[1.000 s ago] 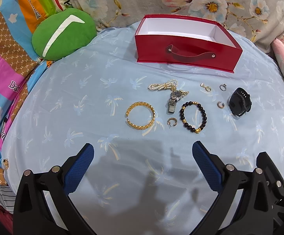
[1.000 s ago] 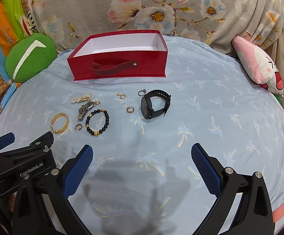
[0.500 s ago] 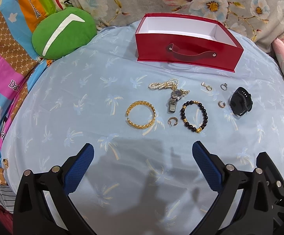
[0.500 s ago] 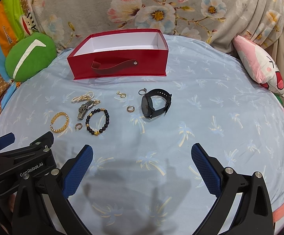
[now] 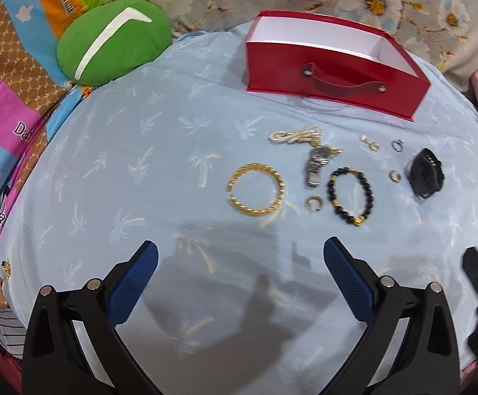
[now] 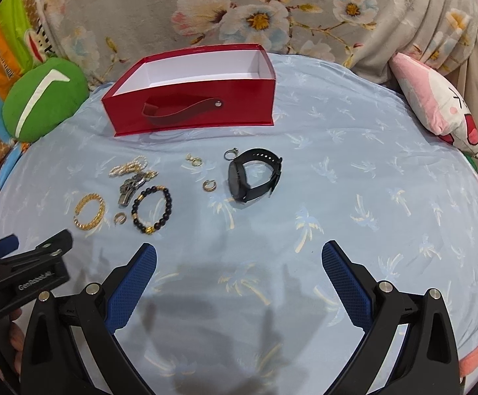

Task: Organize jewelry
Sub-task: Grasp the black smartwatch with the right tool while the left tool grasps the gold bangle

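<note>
My left gripper [image 5: 240,266] has swung a little to the left and eased forward: in its view the red box [image 5: 334,75] and the gold bangle [image 5: 256,190] now sit further right, and less of my right gripper shows at the edge. My right gripper [image 6: 239,268] has crept forward too; the black watch [image 6: 253,177] and bead bracelet [image 6: 152,209] lie slightly lower in its view.
</note>
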A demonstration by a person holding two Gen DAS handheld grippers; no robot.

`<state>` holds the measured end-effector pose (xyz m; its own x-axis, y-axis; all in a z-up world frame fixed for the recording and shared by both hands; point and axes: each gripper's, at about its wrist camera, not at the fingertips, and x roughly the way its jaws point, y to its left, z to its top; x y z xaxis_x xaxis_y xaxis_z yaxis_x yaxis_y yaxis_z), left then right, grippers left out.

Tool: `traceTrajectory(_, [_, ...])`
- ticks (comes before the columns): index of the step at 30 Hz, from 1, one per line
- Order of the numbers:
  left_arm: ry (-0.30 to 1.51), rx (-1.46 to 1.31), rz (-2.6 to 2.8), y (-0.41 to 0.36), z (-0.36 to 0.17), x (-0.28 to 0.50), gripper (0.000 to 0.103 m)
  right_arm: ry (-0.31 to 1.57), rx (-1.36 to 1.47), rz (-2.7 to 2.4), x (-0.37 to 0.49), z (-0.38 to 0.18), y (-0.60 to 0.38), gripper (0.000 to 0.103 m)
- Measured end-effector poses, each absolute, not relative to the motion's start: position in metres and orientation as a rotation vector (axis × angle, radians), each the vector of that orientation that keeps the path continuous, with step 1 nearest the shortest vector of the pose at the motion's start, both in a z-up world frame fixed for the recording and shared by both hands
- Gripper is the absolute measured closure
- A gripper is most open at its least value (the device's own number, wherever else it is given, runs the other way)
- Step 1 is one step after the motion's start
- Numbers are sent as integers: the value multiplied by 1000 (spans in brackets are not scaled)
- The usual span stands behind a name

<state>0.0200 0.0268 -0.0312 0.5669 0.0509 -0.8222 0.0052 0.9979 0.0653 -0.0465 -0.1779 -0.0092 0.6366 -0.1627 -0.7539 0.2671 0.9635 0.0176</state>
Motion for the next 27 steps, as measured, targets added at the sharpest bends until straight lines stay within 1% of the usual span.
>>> traceTrajectory(7, [1009,-4,66,55,-50,42,5,855,154,-238,-17,-13,-197,6])
traceTrajectory(9, [1023,-12,48,54,-55,50,5,861,143,-225,-4,-16,-196,12])
traceTrajectory(10, [1026,-12,38,52,-56,52,5,863,142,-213,3,-17,-197,13])
traceTrajectory(12, [1034,1,12,43,-60,60,5,871,148,-197,17,-21,-197,20])
traceTrajectory(13, [1035,6,0,39,-61,64,5,875,152,-191,23,-23,-197,21])
traceTrajectory(15, [1041,7,-21,31,-64,74,5,881,160,-183,35,-26,-198,28])
traceTrajectory(20, [1069,-14,-17,23,-77,99,5,890,159,-188,60,-33,-201,33])
traceTrajectory(25, [1097,-42,-18,25,-88,107,6,915,154,-186,79,-43,-203,37])
traceTrajectory(27, [1095,-29,-20,24,-90,108,8,934,160,-176,84,-48,-204,45])
